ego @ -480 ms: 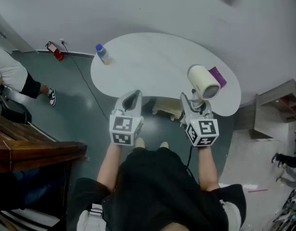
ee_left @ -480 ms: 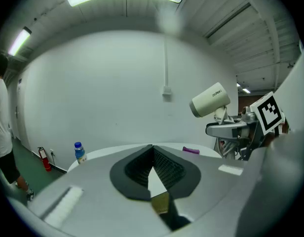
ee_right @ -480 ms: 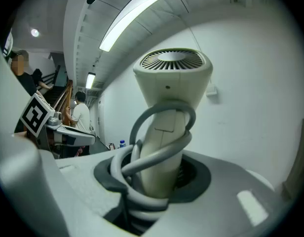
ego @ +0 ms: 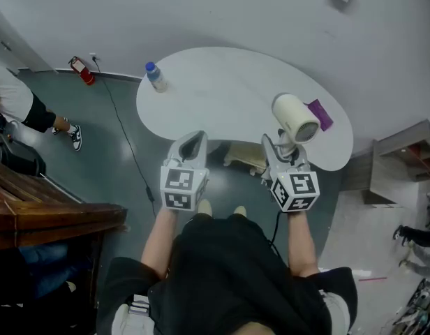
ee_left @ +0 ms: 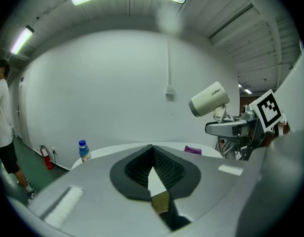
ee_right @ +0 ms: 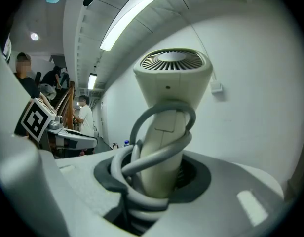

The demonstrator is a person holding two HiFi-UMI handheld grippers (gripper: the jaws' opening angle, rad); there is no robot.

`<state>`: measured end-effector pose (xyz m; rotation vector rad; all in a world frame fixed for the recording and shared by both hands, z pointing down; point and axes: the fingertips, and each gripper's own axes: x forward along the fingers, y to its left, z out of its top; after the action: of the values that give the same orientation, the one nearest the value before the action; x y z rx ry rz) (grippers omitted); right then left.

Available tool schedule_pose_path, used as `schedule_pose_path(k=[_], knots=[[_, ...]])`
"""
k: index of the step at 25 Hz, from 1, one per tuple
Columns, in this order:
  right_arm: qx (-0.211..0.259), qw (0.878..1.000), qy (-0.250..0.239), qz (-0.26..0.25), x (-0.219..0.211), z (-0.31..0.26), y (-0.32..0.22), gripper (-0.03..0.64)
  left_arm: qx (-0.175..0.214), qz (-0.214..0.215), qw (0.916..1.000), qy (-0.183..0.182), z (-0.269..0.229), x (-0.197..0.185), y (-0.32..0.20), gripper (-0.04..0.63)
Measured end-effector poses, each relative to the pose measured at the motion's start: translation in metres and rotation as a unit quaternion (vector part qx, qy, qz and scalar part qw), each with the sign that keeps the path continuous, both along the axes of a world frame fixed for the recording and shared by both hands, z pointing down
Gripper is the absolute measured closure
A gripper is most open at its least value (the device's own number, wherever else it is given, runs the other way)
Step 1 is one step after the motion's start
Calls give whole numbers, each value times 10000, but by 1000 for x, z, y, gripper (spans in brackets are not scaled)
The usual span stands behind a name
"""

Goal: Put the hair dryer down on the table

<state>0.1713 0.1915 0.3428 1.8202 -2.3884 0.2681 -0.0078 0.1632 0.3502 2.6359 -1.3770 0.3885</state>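
Zero change: right tongs (ego: 279, 149) are still clenching hair dryer (ego: 295, 117) over bench (ego: 222, 89) edge; left tongs (ego: 193, 144) idling clenched, empty; lowering pending.

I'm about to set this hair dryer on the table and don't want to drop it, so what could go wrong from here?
The hair dryer is held by the near edge of the table; set down there, it could roll off. Its cord is looped round the handle inside the right tool, so it may snag on release. The purple item beside it could get knocked.
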Motion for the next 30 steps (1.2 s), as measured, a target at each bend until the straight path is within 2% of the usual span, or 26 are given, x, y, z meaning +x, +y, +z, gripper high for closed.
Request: schedule_pose_path(k=[16,22,30], knots=[[12,9996,225,-160,-97,-2,-25,428,71,-7,9999,131,0,-89,-24,591],[-13,9990,232,-373,-134,1,-36,428,112,-203,9996,176,-1,-126,-33,591],[-89,9972,270,-698,-158,6,-72,428,33,-504,9986,169,5,-149,-55,591]])
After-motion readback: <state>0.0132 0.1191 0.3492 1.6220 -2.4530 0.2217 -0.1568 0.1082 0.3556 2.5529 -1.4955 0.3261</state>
